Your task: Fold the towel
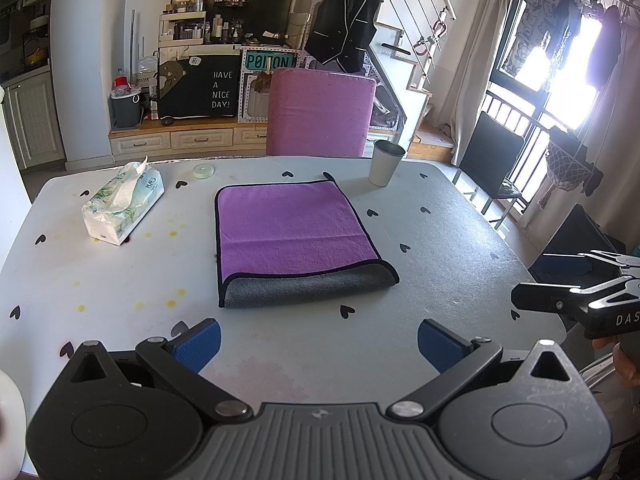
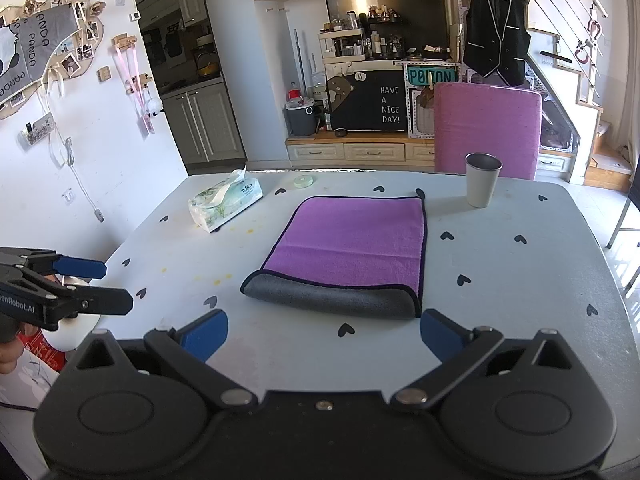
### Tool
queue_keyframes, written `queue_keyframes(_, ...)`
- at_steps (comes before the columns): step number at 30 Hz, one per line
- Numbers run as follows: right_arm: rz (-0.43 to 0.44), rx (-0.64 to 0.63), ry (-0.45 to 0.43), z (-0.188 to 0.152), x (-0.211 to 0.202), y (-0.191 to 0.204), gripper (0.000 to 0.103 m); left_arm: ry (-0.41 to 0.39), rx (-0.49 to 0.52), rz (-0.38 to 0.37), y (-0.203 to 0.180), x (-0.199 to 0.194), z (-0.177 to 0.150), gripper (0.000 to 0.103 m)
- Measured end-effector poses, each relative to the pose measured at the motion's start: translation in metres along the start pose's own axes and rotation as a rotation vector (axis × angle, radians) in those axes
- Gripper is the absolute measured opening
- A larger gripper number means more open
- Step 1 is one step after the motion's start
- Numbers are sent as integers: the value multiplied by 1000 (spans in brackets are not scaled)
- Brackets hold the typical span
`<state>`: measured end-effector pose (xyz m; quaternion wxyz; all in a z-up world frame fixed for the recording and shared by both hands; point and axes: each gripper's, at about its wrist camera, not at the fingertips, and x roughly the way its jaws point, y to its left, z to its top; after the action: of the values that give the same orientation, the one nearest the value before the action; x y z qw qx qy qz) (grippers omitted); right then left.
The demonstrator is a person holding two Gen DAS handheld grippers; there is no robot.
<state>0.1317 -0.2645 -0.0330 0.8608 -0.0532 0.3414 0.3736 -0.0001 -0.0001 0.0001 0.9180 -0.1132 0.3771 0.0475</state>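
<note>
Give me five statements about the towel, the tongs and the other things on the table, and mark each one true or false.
1. The purple towel lies folded on the table, its grey underside showing along the near edge. True.
2. The left tongs are shut on the towel's corner. False: they are open and short of the towel, holding nothing.
3. The right tongs are open and empty. True.
4. The metal cup lies tipped over on the towel. False: it stands upright on the table, apart from the towel, beyond its far right corner.
5. The tissue pack sits to the left of the towel, not touching it. True.
</note>
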Motion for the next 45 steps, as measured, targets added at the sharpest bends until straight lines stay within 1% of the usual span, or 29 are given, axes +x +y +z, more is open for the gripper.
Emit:
queue_keyframes(13, -5, 1, -1, 0, 0, 0, 102, -4, -3, -2, 0, 0, 0, 103)
queue_keyframes(16, -11, 4, -6, 1, 0, 0, 102, -11, -1, 6, -1, 1, 1, 103)
queue_keyframes(19, -20, -4, -12, 2, 0, 1, 102, -25, 0, 18, 0, -2, 9, 103)
queue_keyframes(26, -45, -7, -37, 6, -4, -2, 102, -60, 4, 48, -2, -1, 11, 103)
queue_keyframes(33, -65, 18, -67, 16, -3, -10, 102, -102, -1, 55, -5, -3, 20, 103)
queue_keyframes(38, -80, 12, -95, 29, -1, -16, 102, -121, -8, 94, -5, 1, 33, 103)
queue_keyframes(45, -99, -12, -115, 47, 9, -23, 102, -137, -21, 127, 1, 13, 53, 103)
